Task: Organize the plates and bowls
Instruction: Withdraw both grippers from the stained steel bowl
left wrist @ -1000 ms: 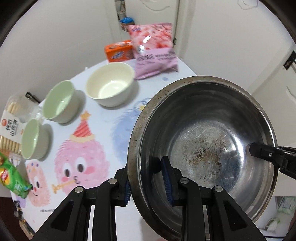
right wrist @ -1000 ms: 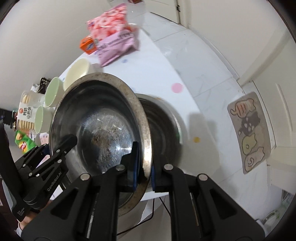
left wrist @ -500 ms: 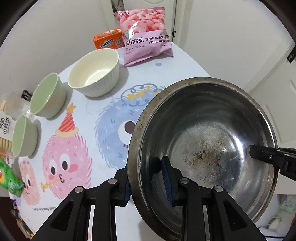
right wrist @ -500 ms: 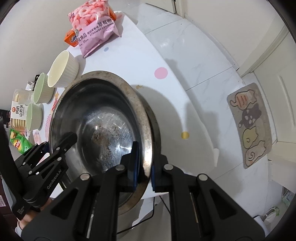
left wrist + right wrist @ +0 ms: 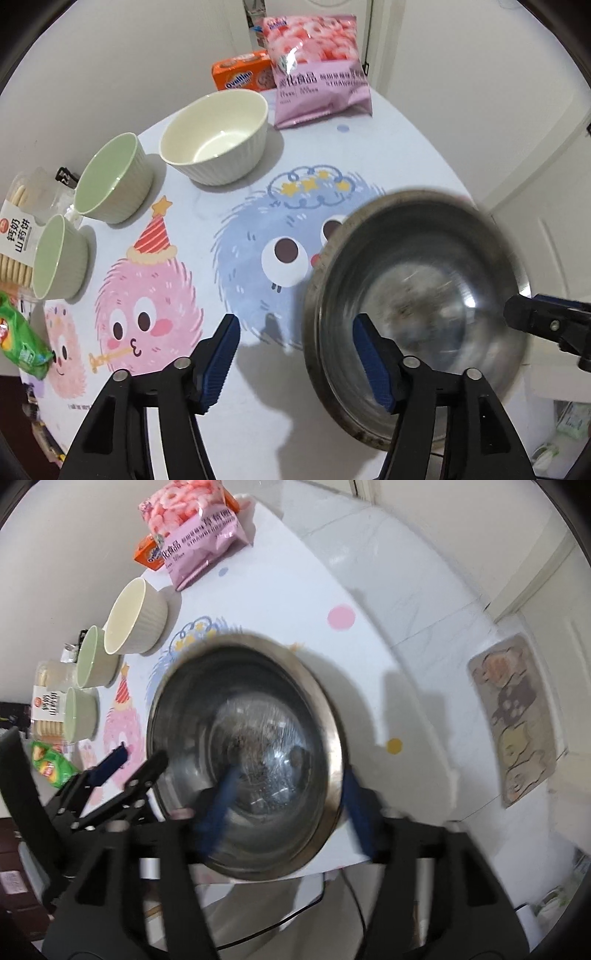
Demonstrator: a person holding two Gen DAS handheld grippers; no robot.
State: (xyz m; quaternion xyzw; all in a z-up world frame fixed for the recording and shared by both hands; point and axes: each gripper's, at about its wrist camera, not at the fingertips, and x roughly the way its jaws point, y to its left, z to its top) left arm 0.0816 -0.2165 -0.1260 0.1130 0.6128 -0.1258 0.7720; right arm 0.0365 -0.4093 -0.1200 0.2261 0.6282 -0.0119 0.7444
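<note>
Both cameras look down and forward along their tongs, close above the metal bowl [image 5: 417, 314] at the desk [image 5: 229, 406] edge. The left looks from its left, the right from its near-right side; both share it.

2 green bowls [image 5: 110, 179], 1 cream bowl [image 5: 216, 136], 1 steel bowl [image 5: 417, 306] — 2 grippers [image 5: 295, 354].

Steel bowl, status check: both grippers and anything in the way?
Left gripper open, right gripper open. Steel bowl released on table edge, blurred. Cream bowl and green bowls apart, nothing blocking.
</note>
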